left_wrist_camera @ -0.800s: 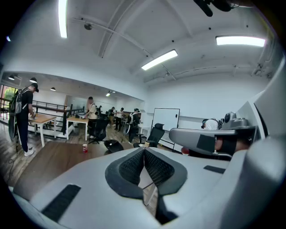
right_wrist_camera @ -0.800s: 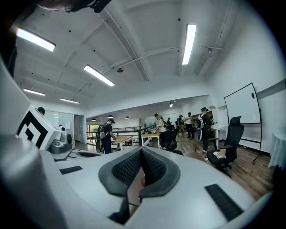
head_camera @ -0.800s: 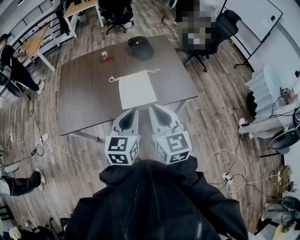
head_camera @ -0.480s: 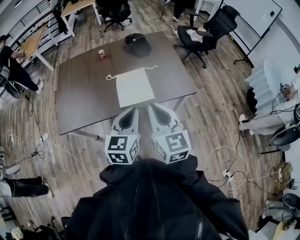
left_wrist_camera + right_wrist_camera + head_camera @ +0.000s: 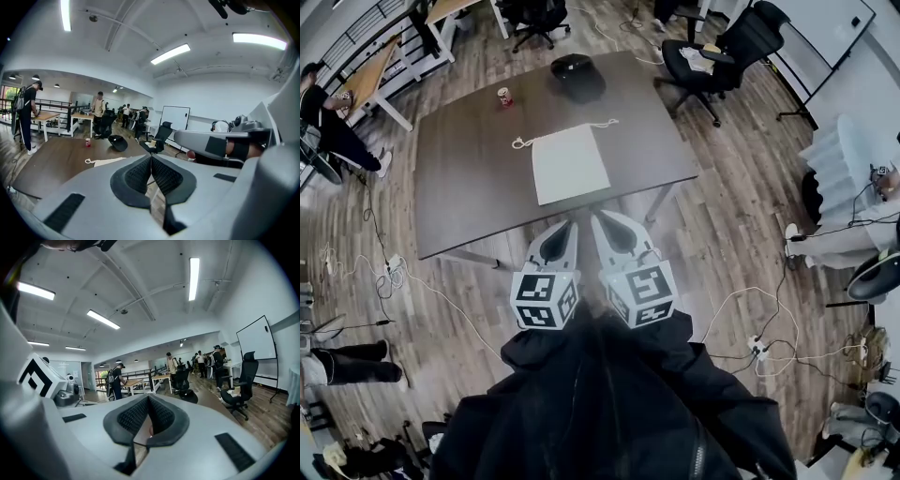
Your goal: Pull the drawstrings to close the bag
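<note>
Hovering side by side, both clamped shut on nothing, the left gripper [image 5: 563,228] and right gripper [image 5: 600,219] point at the white drawstring bag [image 5: 569,164] lying flat ahead on the table [image 5: 469,192], its drawstrings [image 5: 521,142] at the far end, neither hand nearer.

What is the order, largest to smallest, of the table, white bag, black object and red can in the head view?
1. table
2. white bag
3. black object
4. red can
The last two sit farther from the camera, so they look somewhat smaller, but the order stays clear.
</note>
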### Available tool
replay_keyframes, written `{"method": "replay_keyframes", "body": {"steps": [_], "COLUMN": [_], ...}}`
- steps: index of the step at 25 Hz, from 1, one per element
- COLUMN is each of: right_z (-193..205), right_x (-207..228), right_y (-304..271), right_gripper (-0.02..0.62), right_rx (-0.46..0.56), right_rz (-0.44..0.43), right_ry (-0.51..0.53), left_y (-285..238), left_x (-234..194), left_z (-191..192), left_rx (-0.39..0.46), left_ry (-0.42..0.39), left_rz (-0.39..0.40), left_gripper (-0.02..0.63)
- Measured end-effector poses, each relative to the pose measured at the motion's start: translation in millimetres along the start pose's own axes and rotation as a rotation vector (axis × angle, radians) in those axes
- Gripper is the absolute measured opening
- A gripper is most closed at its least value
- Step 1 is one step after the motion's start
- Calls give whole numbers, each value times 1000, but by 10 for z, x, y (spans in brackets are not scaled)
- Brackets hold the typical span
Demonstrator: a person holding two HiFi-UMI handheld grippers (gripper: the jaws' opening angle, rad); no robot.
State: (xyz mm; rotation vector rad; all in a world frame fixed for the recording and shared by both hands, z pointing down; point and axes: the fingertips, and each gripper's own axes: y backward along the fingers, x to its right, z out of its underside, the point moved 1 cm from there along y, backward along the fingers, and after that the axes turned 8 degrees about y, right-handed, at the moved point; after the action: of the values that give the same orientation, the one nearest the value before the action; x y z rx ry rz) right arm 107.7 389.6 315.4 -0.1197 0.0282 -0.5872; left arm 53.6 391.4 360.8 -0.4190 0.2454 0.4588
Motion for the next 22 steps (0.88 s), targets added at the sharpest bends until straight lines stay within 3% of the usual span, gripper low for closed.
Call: {"method": "replay_keyframes", "body": {"steps": [11,22], "right_z": [234,205], "right_x": [45,611], "right_y": [-514,-1828], "right_gripper": [20,20], "right_rx": [-76,-133], "right_rz": [-19,25], "right_ry": [-3,38], "left_y": [-284,-1335], "left_x": [-537,-1398], "left_z": [23,-524], "left_rx": [-35,-32], "left_ry": [71,121], "left_rz": [-49,-20], "left_gripper": [34,34]}}
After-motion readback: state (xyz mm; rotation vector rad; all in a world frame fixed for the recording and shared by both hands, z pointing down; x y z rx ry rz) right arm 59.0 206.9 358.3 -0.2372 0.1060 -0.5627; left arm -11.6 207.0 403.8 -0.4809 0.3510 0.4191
